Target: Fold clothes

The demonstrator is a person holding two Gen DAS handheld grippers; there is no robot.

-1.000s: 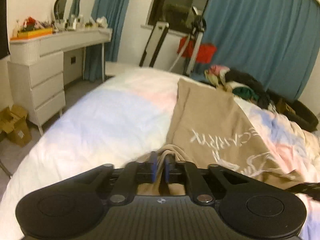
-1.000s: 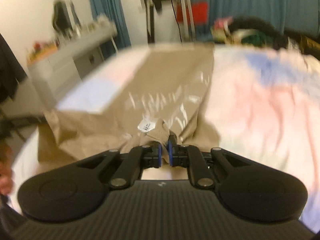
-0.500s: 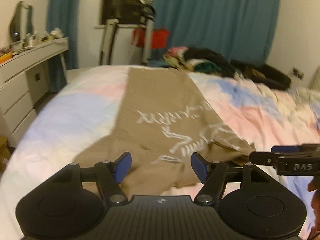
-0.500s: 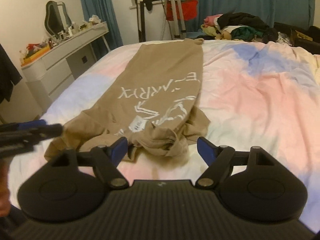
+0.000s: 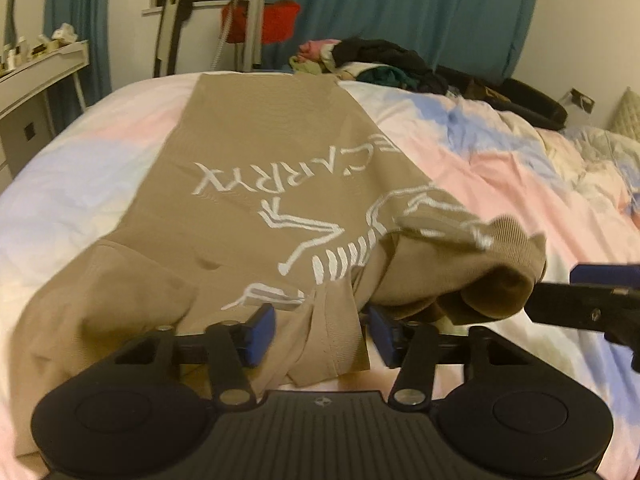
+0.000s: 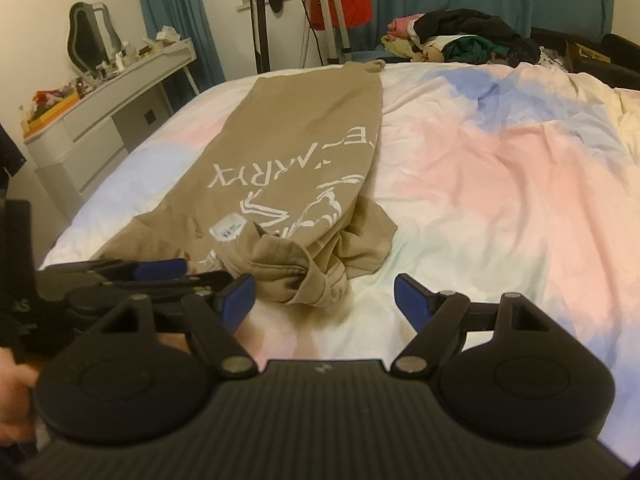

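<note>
A tan T-shirt (image 5: 256, 168) with a white printed logo lies lengthways on the bed, folded narrow, its near end bunched up. It also shows in the right wrist view (image 6: 288, 168), with a white label by the crumpled collar. My left gripper (image 5: 318, 330) is open with a flap of the shirt's near edge lying between its blue pads. My right gripper (image 6: 324, 300) is open and empty, just in front of the bunched collar. The right gripper's finger shows at the right of the left wrist view (image 5: 588, 292).
The bed has a pastel pink, blue and white duvet (image 6: 500, 168). A pile of clothes (image 6: 460, 40) lies at its far end. A white dresser (image 6: 108, 116) with a mirror stands left. A tripod (image 6: 320, 8) and blue curtains are behind.
One second ago both grippers were shut on the shirt's near end. They opened and let it drop on the bed. The left gripper has since moved in close to the near edge.
</note>
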